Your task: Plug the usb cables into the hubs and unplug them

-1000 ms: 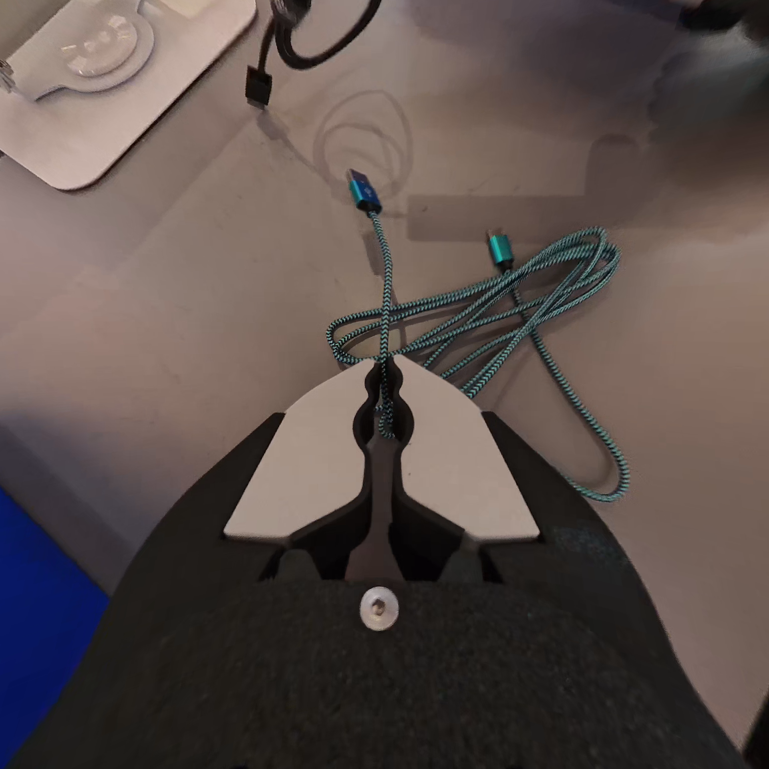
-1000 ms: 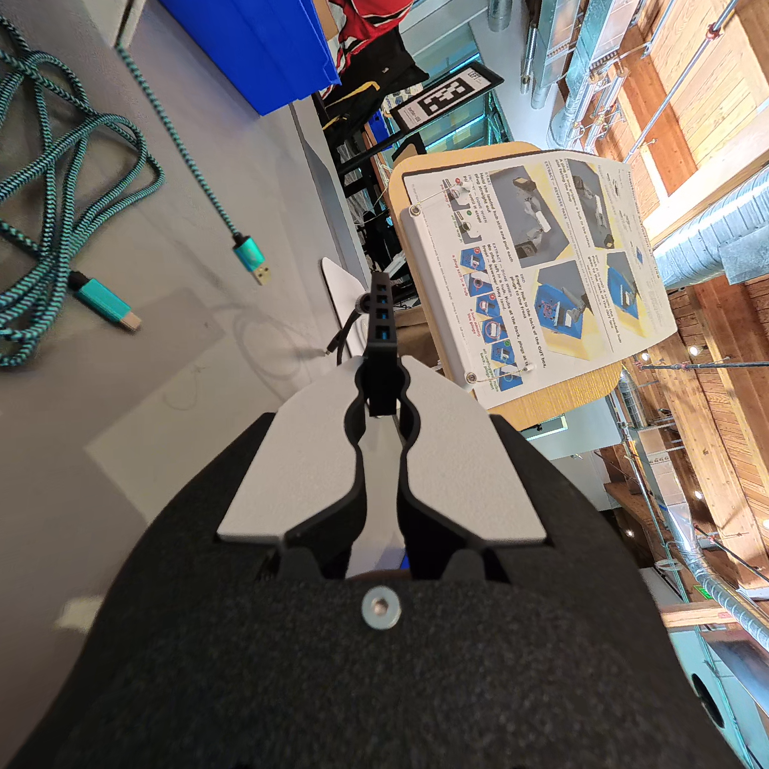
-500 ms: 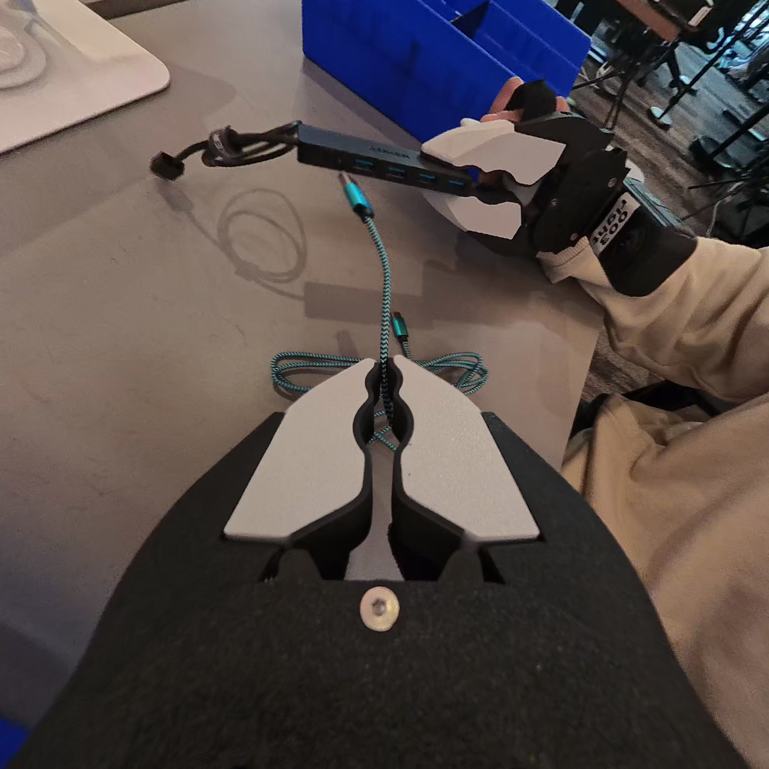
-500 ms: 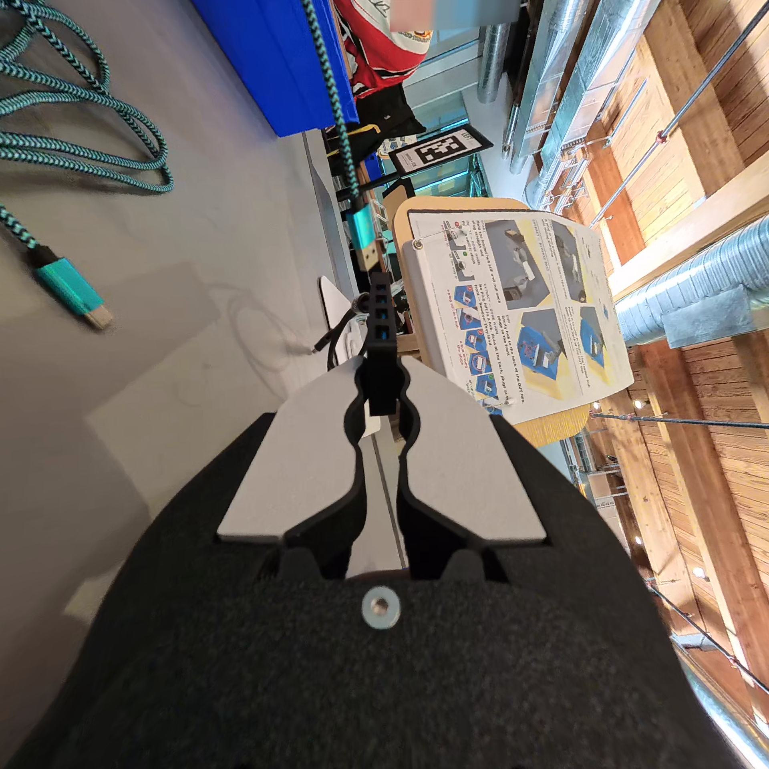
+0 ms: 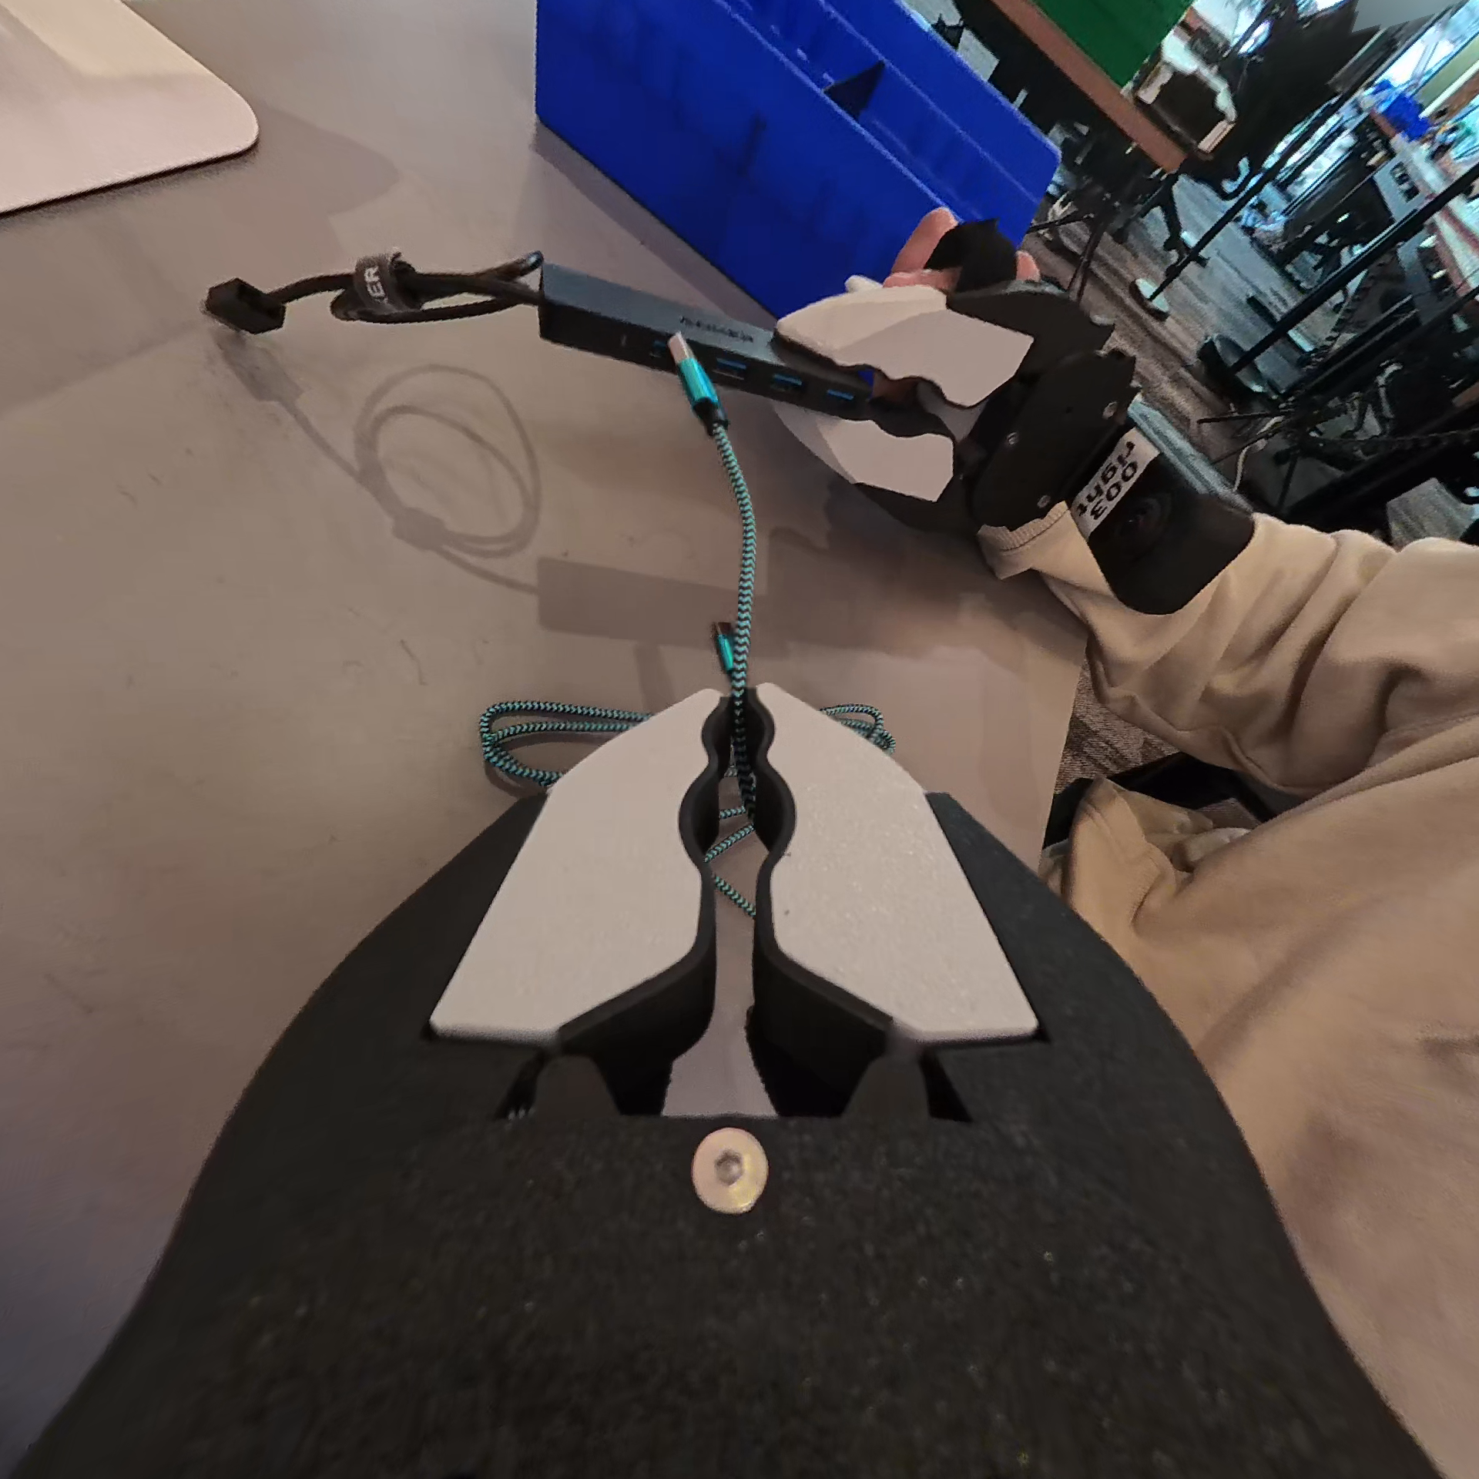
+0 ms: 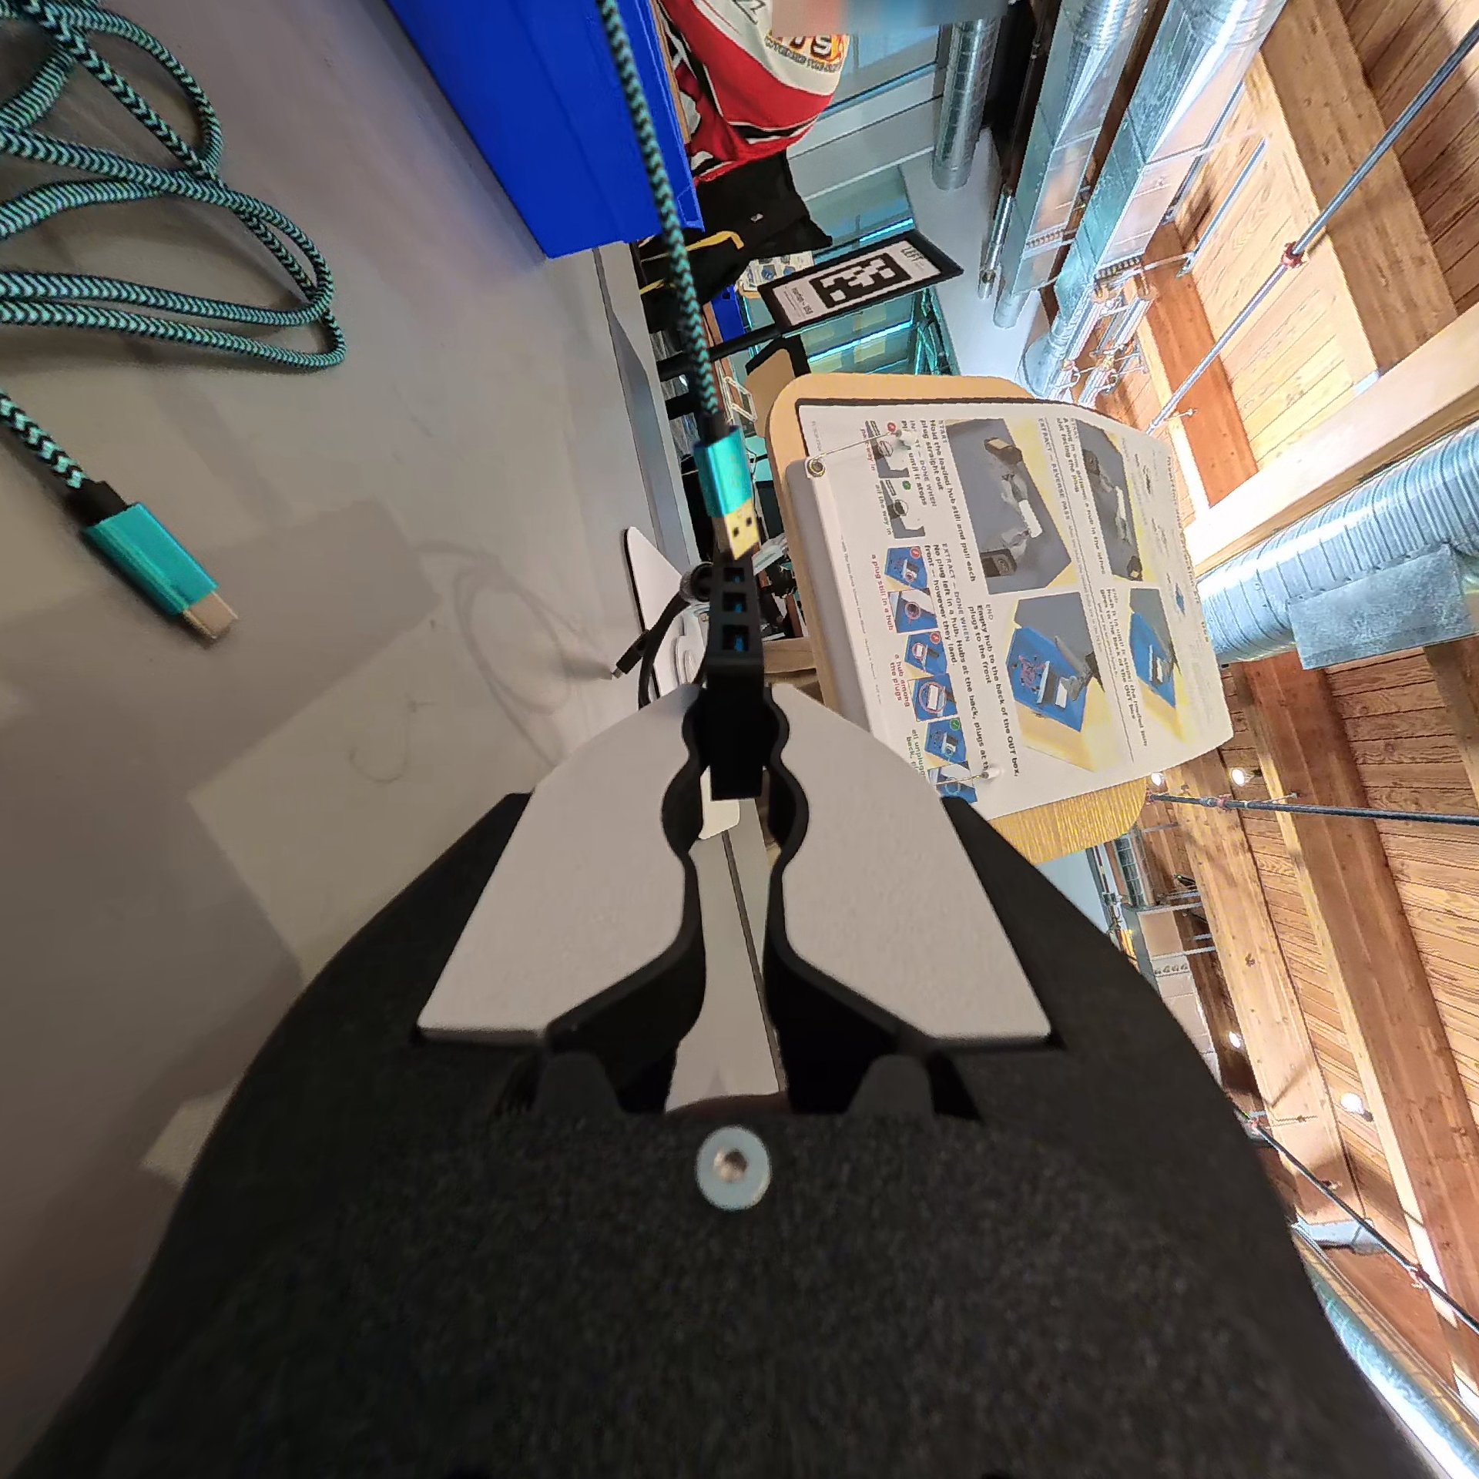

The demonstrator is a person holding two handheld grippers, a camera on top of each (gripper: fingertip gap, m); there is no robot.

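Observation:
My left gripper (image 5: 738, 695) is shut on a teal braided USB cable (image 5: 744, 544) and holds it above the grey table. The cable's USB-A plug (image 5: 692, 376) points at the far port of a black USB hub (image 5: 640, 320). My right gripper (image 6: 732, 700) is shut on the hub (image 6: 732, 640) and holds it in the air; it also shows in the left wrist view (image 5: 904, 384). In the right wrist view the plug (image 6: 727, 500) sits just at the hub's far end. I cannot tell whether it has entered the port. The cable's other plug (image 6: 156, 564) lies on the table.
A blue bin (image 5: 768, 128) stands behind the hub. A white pad (image 5: 104, 96) lies at the far left. The hub's own black lead and plug (image 5: 244, 308) hang over the table. Loops of teal cable (image 6: 160, 280) lie on the table. A person's beige sleeve (image 5: 1240, 720) is at right. Across from one pair of fingers to the other is roughly 15 cm.
My left gripper has lifted the cable off the table and brought its plug up to the hub. The plug has moved closer to the hub's far port. The right gripper keeps hold of the hub.

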